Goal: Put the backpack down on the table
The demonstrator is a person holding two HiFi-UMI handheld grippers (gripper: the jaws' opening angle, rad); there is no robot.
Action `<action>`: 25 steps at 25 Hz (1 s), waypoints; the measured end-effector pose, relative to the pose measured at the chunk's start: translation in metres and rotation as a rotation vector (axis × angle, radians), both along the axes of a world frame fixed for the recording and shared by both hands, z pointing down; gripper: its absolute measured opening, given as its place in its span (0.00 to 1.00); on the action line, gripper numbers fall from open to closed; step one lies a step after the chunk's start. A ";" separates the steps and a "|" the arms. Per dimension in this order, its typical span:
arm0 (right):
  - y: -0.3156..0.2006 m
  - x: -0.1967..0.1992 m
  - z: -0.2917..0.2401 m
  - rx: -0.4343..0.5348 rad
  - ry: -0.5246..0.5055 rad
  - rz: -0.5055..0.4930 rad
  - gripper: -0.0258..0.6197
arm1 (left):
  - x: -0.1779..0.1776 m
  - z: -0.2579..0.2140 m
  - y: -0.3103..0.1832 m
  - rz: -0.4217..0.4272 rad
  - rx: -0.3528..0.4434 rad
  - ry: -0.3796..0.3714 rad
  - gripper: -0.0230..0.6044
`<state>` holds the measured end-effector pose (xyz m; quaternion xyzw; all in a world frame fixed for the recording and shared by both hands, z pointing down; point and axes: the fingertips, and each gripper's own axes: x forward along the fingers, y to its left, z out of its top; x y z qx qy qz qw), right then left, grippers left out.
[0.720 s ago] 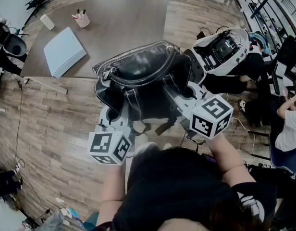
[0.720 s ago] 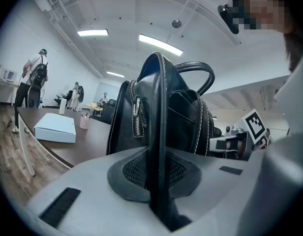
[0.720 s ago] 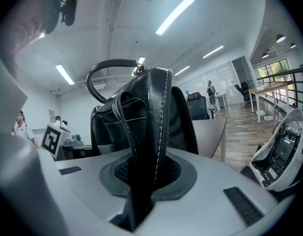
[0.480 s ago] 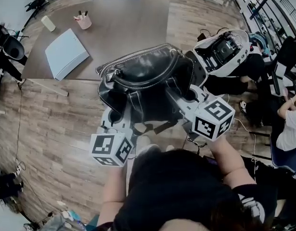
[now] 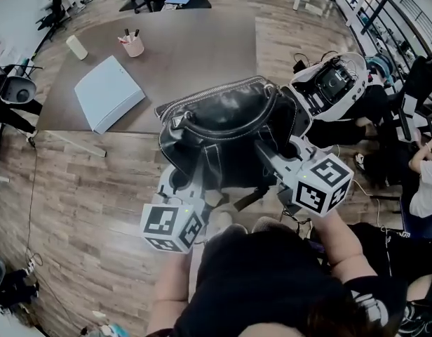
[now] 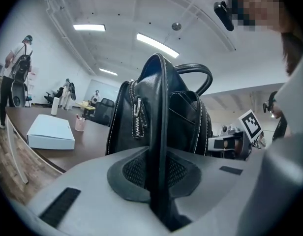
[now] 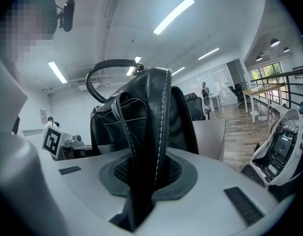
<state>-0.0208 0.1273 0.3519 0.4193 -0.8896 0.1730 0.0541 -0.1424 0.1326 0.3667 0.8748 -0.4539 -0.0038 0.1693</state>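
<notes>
Left claw (image 6: 159,181) clenched on a black strap (image 6: 162,132) of the backpack (image 5: 223,128), jaws pinched tight with the strap running up between them. Right claw (image 7: 141,181) also grasping a stitched black strap (image 7: 152,132), pads pressed on the leather. Backpack is black leather, upright, zipper and top handle up, and hangs between both claws in front of the person. From the head view it overlaps the near edge of the brown surface (image 5: 195,55). Its bottom is hidden behind the claws, so contact with the surface cannot be told. On the surface, well apart from the bag: white box (image 5: 109,92), pink cup with pens (image 5: 133,45), white cylinder (image 5: 77,46). Wood floor (image 5: 76,188) below.
</notes>
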 end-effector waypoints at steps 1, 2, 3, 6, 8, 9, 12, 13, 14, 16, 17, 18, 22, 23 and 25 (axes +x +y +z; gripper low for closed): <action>-0.001 -0.003 -0.002 0.009 -0.003 0.004 0.15 | -0.004 -0.002 -0.002 0.007 0.009 -0.001 0.12; -0.003 -0.007 -0.005 0.018 -0.007 0.006 0.15 | -0.007 -0.006 -0.006 0.011 0.020 -0.003 0.12; -0.006 -0.010 -0.007 0.026 -0.010 0.005 0.15 | -0.010 -0.009 -0.009 0.011 0.029 -0.005 0.12; -0.014 -0.018 -0.018 0.040 -0.010 -0.011 0.15 | -0.018 -0.019 -0.018 0.002 0.046 -0.001 0.12; -0.021 -0.022 -0.026 0.054 -0.011 -0.023 0.15 | -0.021 -0.027 -0.024 -0.004 0.054 -0.002 0.12; -0.025 -0.022 -0.030 0.061 -0.012 -0.028 0.15 | -0.022 -0.031 -0.028 -0.009 0.059 -0.005 0.12; -0.041 -0.019 -0.041 0.085 -0.019 -0.046 0.15 | -0.018 -0.042 -0.041 -0.033 0.078 -0.013 0.12; -0.046 -0.017 -0.044 0.091 -0.024 -0.053 0.15 | -0.016 -0.045 -0.046 -0.043 0.085 -0.019 0.12; -0.052 -0.015 -0.046 0.095 -0.029 -0.061 0.15 | -0.014 -0.048 -0.051 -0.056 0.092 -0.027 0.12; -0.064 -0.011 -0.052 0.103 -0.043 -0.083 0.15 | -0.010 -0.055 -0.061 -0.083 0.108 -0.044 0.12; -0.070 -0.008 -0.055 0.107 -0.050 -0.095 0.15 | -0.007 -0.058 -0.067 -0.097 0.117 -0.051 0.12; -0.076 -0.005 -0.058 0.112 -0.057 -0.106 0.15 | -0.004 -0.062 -0.072 -0.110 0.125 -0.055 0.12; -0.100 0.006 -0.073 0.144 -0.061 -0.152 0.15 | 0.007 -0.075 -0.091 -0.153 0.146 -0.037 0.12; -0.106 0.008 -0.077 0.154 -0.057 -0.166 0.15 | 0.010 -0.078 -0.096 -0.165 0.151 -0.033 0.12; -0.120 0.013 -0.086 0.172 -0.053 -0.194 0.15 | 0.015 -0.087 -0.107 -0.194 0.162 -0.031 0.12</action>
